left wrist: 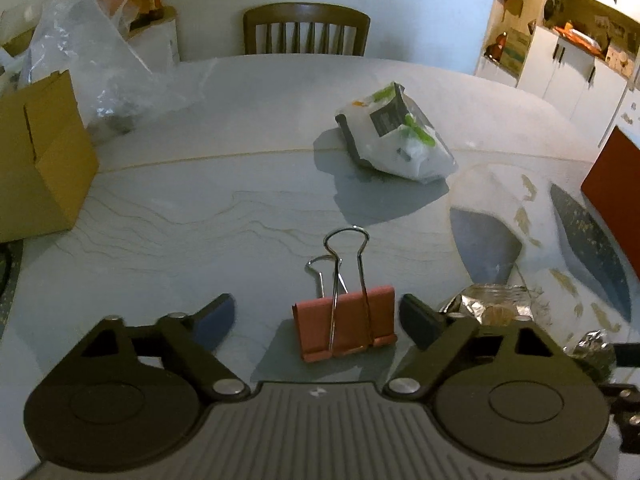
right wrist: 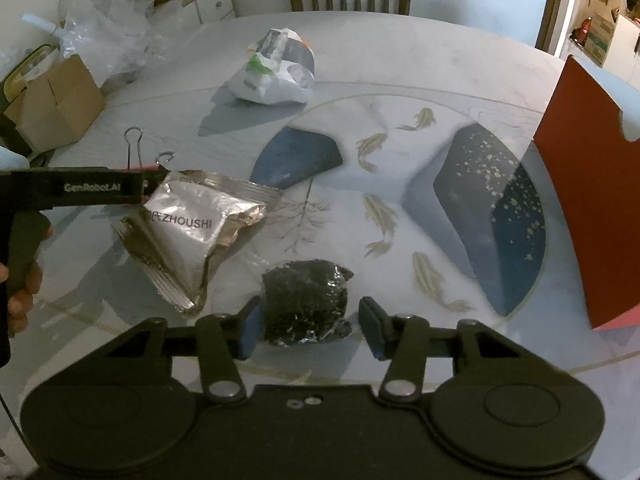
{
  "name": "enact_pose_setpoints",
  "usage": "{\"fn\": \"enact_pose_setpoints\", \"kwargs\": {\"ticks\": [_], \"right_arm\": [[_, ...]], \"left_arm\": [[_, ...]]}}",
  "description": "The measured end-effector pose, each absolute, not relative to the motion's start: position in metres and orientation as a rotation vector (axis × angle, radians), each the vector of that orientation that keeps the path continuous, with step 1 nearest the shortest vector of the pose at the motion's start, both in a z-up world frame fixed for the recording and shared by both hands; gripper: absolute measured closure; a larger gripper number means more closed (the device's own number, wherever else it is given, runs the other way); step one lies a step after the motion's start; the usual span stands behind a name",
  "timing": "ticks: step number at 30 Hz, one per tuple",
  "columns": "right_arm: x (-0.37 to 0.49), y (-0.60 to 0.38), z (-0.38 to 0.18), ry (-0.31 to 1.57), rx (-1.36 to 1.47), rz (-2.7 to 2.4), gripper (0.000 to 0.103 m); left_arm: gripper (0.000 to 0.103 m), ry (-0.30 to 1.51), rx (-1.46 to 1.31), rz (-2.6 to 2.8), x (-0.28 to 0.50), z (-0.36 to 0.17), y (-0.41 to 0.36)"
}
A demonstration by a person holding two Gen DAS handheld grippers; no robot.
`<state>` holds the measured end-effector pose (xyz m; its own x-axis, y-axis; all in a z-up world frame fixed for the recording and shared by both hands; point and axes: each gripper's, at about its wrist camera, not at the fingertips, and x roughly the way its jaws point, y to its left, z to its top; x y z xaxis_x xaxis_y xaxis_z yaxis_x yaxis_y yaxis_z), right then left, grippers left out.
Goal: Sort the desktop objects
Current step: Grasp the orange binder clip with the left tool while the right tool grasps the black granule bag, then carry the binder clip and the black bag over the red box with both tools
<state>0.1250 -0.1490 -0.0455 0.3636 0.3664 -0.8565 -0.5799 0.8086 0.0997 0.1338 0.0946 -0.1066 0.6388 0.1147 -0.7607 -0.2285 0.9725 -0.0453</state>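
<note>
Between the blue-padded fingers of the left gripper (left wrist: 316, 322) stands a red metal binder clip (left wrist: 346, 326) with its silver wire handles raised, resting on the round pale marbled table (left wrist: 200, 208); the jaws are spread wide on either side of it, both pads clear of its sides. In the right wrist view, the right gripper (right wrist: 310, 326) hangs over a crumpled dark foil wrapper (right wrist: 306, 302): its jaws are partly open, the left pad touching or nearly touching the wrapper's edge, the right pad apart from it. Just beside the wrapper to the left lies a silver foil snack packet (right wrist: 196, 228) printed with black letters. Farther back sits a white plastic bag (right wrist: 274, 68) with green marks, and at the table's left edge an open brown cardboard box (right wrist: 56, 108). A red board (right wrist: 580, 208) stands at the right edge.
</note>
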Motion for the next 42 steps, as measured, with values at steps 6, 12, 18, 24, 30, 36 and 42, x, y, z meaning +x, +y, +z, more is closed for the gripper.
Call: {"fn": "enact_pose_setpoints", "kwargs": {"ticks": [6,12,18,24,30,36,42], "right_arm": [[0.126,-0.152,-0.045,1.028,-0.224,0.609,0.058],[0.126,-0.154,-0.042,1.019,-0.212,0.606,0.062],[0.126,-0.16,-0.035,0.996,-0.188,0.592,0.064],[0.127,-0.17,-0.024,0.976,-0.151,0.591,0.065],[0.125,-0.182,-0.01,0.957,-0.11,0.594,0.066],[0.124,-0.195,0.001,0.944,-0.087,0.587,0.066],[0.125,-0.212,0.011,0.937,-0.079,0.572,0.066]], "left_arm": [[0.044,0.846,-0.112,0.162,0.133,-0.104,0.087],[0.05,0.843,-0.108,0.152,0.132,-0.103,0.085],[0.05,0.83,-0.114,0.142,0.127,-0.099,0.084],[0.05,0.806,-0.125,0.149,0.118,-0.084,0.083],[0.05,0.772,-0.116,0.148,0.109,-0.062,0.074],[0.05,0.773,-0.118,0.109,0.103,-0.046,0.053],[0.05,0.779,-0.132,0.053,0.103,-0.035,0.026]]}}
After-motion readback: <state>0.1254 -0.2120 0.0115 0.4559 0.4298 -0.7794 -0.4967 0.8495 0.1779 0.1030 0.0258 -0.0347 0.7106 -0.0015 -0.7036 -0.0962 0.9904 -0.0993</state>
